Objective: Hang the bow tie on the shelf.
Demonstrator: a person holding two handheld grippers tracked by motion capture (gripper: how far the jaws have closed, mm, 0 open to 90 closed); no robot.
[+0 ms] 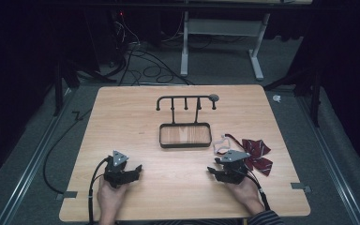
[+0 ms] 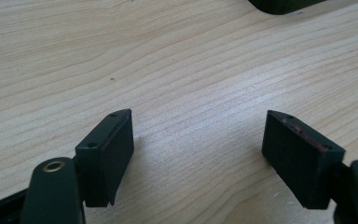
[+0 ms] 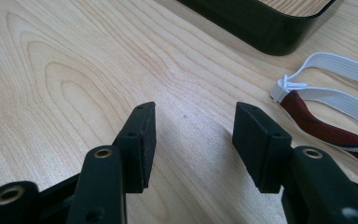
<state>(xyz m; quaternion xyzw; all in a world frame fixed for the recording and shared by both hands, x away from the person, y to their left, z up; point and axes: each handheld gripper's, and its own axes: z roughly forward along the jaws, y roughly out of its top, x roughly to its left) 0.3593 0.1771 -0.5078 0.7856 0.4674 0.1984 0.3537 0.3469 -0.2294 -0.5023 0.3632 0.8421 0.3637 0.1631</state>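
Note:
A dark red striped bow tie (image 1: 257,152) with a white elastic strap (image 1: 221,144) lies on the table at the right; its strap (image 3: 335,88) and a red band (image 3: 326,130) show in the right gripper view. My right gripper (image 1: 212,170) rests on the table just left of the tie, open, nothing between its jaws (image 3: 193,140). My left gripper (image 1: 138,168) rests at the front left, open over bare wood (image 2: 198,144). A black rack (image 1: 186,99) with hanging pegs rises from a black tray (image 1: 185,145) at the table's middle.
The wooden table (image 1: 178,187) has bare room between the grippers and left of the tray. The tray's dark rim (image 3: 261,28) lies just beyond the right gripper. Cables (image 1: 143,65) and a white desk frame (image 1: 220,42) stand on the floor behind.

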